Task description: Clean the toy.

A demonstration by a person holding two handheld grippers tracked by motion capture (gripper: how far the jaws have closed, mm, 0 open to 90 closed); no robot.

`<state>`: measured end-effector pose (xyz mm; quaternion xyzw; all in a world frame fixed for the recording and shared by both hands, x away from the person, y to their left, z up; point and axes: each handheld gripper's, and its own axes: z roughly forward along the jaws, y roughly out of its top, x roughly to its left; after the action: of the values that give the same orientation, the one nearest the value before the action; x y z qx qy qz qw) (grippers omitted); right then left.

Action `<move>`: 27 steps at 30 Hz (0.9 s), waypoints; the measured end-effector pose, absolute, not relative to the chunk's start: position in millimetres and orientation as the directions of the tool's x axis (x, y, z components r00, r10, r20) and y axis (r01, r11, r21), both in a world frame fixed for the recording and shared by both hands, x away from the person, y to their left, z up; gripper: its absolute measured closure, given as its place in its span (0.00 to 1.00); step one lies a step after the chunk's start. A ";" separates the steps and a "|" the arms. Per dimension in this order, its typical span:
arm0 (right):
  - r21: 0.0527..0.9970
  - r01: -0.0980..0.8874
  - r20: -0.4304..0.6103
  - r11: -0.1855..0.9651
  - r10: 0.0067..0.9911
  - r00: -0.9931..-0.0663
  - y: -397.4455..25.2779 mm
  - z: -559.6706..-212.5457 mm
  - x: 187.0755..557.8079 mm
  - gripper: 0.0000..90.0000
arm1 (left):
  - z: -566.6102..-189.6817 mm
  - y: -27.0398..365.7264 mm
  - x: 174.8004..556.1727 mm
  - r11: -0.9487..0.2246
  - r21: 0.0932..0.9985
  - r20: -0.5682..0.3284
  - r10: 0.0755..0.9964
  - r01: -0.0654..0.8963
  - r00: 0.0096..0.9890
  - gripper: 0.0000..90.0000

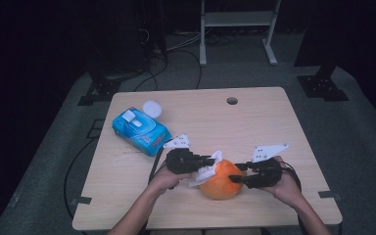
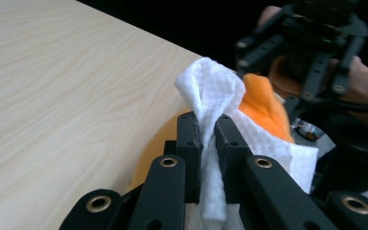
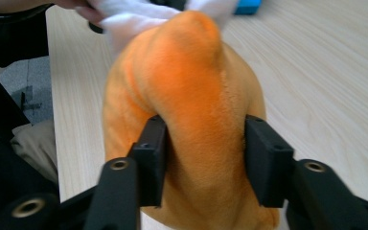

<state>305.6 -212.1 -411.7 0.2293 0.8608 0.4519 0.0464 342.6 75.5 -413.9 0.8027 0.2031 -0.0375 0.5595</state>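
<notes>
Hands reach in from the near edge of a light wooden table, each holding a black gripper, and the two tools meet over an orange plush toy that sits near the front edge, a little right of centre.

The left gripper has its jaws pressed together on a folded white wipe. In the left gripper view the wipe stands up between the two black jaws, pinched flat, and drapes over the top of the orange toy just beyond. The left hand grips the tool from below.

The right gripper comes in from the other side and clamps the toy itself. In the right gripper view its jaws sit on either side of a raised ridge of orange plush, squeezing it so the fabric bulges between them; the white wipe shows blurred at the far end of the toy. The right hand holds that tool.

Farther back on the left of the table lies a blue pack of wipes, with a small round white lid just beside its far corner. A round hole is cut into the tabletop near the far edge.
</notes>
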 end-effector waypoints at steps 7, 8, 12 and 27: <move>0.742 0.441 0.188 0.505 0.475 -0.860 -226.5 -413.3 306.1 0.41 | -412.1 65.5 327.1 -0.298 0.883 -0.292 0.254 0.362 0.922 0.92; 0.727 0.462 0.199 0.509 0.488 -0.850 -228.1 -412.9 305.2 0.40 | -413.3 64.6 326.2 -0.296 0.882 -0.295 0.261 0.367 0.919 0.92; 0.711 0.493 0.177 0.501 0.551 -0.816 -235.5 -404.7 291.6 0.35 | -418.1 63.2 324.8 -0.265 0.879 -0.321 0.287 0.397 0.902 0.92; 0.786 0.337 0.051 0.518 0.489 -0.871 -189.8 -393.0 286.8 0.79 | -409.7 88.9 328.4 -0.215 0.883 -0.346 0.304 0.417 0.888 0.92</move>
<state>286.8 -189.8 -393.0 0.2383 0.8667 0.4292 0.0885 328.4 88.9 -409.7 0.7778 0.2319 -0.0487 0.5821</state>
